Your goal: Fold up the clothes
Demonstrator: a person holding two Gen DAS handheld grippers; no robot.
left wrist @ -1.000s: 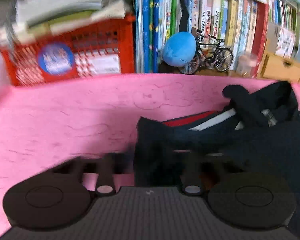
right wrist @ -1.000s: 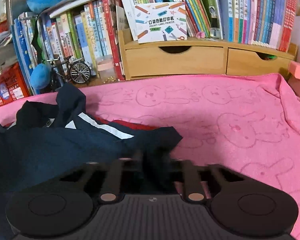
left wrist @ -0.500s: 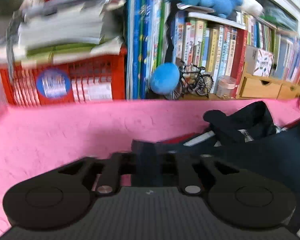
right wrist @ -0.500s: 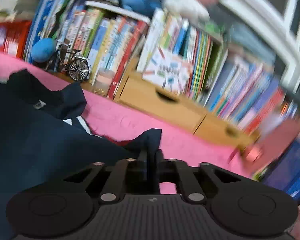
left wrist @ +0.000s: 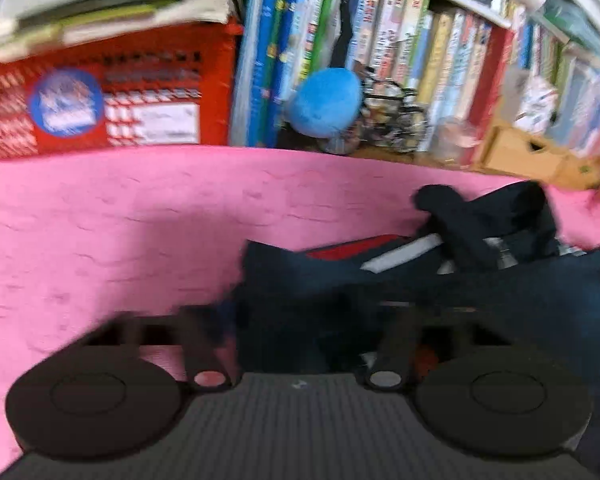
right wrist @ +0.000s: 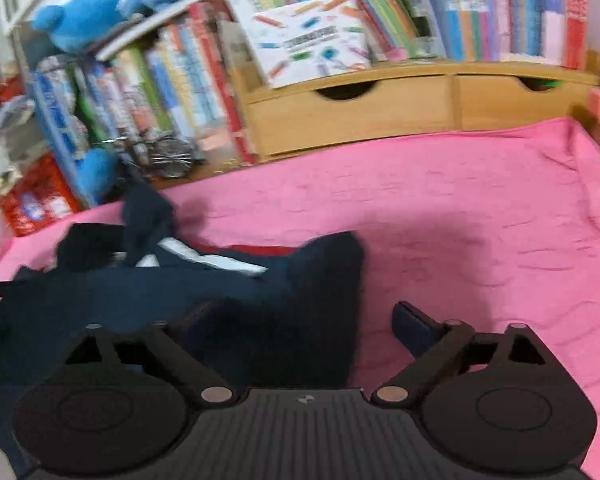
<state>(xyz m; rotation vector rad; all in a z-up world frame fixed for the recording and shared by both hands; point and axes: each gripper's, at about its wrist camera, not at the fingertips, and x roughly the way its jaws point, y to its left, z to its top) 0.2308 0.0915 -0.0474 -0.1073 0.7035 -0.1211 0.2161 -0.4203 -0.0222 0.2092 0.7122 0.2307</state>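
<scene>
L gripper (left wrist: 300,320) sits low over the near-left corner of the dark navy garment (left wrist: 440,280); its fingers have just been closing, cloth lies between them, but dark-on-dark blur means I cannot tell if the pads press on it. R gripper (right wrist: 300,320): fingers have just been opening and now stand spread, the R finger (right wrist: 416,330) over bare pink towel (right wrist: 480,208) and apart from the cloth, the L finger lost against the navy fabric; the garment's near-right corner lies loose between them, not pinched. Garment position: flat on the towel-covered tabletop, spread between the two grippers, w/ red (right wrist: 256,249) and white (right wrist: 216,260) trim showing mid-way and a bunched dark part (right wrist: 146,216) heaped at the far edge. Garment's L edge in the left wrist view runs upright, just beside the L finger; its R edge in the right wrist view ends in a raised point. Open room: wide bare towel to the L of the garment and a wide bare stretch to the R, up to the towel's turned-up R edge. Far side: towel edge meets a red crate (left wrist: 112,92), blue plush ball (left wrist: 326,102), model bicycle (right wrist: 160,154), wooden drawer unit (right wrist: 380,108) and rows of books (right wrist: 172,80); little clearance behind the bunched part.
</scene>
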